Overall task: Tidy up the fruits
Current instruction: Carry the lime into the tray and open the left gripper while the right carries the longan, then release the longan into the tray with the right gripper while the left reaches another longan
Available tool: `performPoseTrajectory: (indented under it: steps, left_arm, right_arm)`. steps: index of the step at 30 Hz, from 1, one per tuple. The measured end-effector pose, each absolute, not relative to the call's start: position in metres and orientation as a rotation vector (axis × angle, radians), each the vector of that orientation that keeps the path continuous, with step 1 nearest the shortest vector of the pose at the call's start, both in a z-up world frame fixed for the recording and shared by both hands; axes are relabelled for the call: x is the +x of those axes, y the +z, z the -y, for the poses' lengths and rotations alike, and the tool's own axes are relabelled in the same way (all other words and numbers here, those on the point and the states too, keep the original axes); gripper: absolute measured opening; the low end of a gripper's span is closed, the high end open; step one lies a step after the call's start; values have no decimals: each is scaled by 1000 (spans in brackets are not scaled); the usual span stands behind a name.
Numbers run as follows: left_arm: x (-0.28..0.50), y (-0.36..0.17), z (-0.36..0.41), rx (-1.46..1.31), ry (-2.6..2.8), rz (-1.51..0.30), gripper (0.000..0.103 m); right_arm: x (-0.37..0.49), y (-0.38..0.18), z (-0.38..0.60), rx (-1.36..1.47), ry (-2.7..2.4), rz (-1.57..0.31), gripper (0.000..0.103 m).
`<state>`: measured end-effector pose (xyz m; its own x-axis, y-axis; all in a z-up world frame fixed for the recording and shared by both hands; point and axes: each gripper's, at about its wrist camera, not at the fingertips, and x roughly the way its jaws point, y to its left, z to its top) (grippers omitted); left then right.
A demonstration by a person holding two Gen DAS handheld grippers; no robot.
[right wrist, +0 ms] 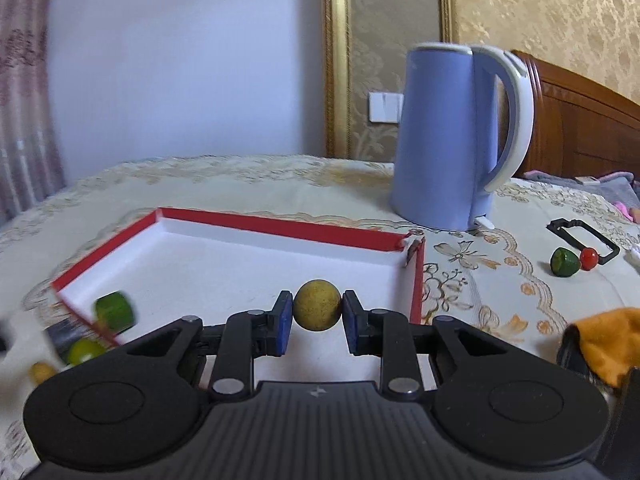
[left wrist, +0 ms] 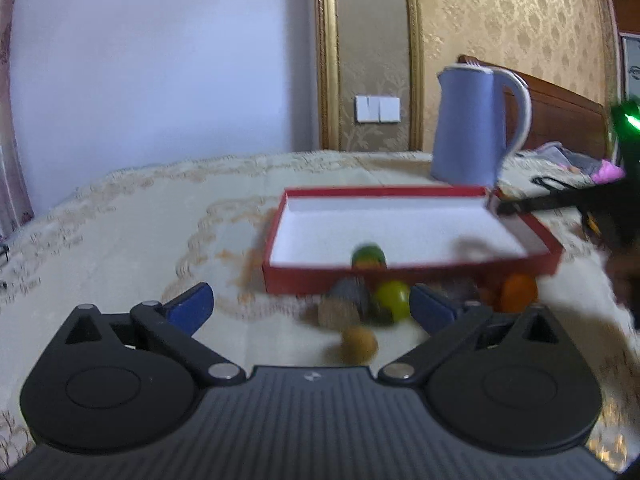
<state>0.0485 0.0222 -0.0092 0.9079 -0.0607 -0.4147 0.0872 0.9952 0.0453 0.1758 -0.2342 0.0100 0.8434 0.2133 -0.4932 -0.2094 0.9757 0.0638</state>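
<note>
We take the red box (right wrist: 248, 220) as our landmark; it lies open on the cloth-covered surface (left wrist: 120, 240), its white inside facing up.

Our right gripper (right wrist: 318, 312) holds a round yellow-brown fruit (right wrist: 318, 305); the jaws are closed on it from both sides, and it hangs over the box, near the front right corner.

Our left gripper (left wrist: 310, 306) has its jaws spread wide, with nothing gripped between them. It sits just in front of the box's near wall.

Inside the box, against the near wall, lies one green fruit (left wrist: 369, 255), blurred in both views.

Just outside that near wall, on the surface, several fruits are clustered: a yellow-green one (left wrist: 392, 295), an orange one (left wrist: 519, 292), a tan round one (left wrist: 359, 345) nearer to us, and a brownish piece (left wrist: 338, 312) beside a grey shape that we cannot identify.

Well to the right of the box, a green fruit (right wrist: 565, 263) touches a small red one (right wrist: 589, 258).

Behind the box's far right corner stands a blue kettle (right wrist: 440, 136).
</note>
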Motion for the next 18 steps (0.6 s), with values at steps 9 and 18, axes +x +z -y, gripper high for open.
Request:
performPoseTrajectory:
  steps: [9, 18]
  left_arm:
    - [39, -28, -22, 94, -61, -436, 103]
    - [44, -31, -22, 82, -108, -458, 92]
  right_arm:
    - [218, -4, 223, -52, 86, -575, 31]
    - [121, 21, 234, -15, 101, -393, 75]
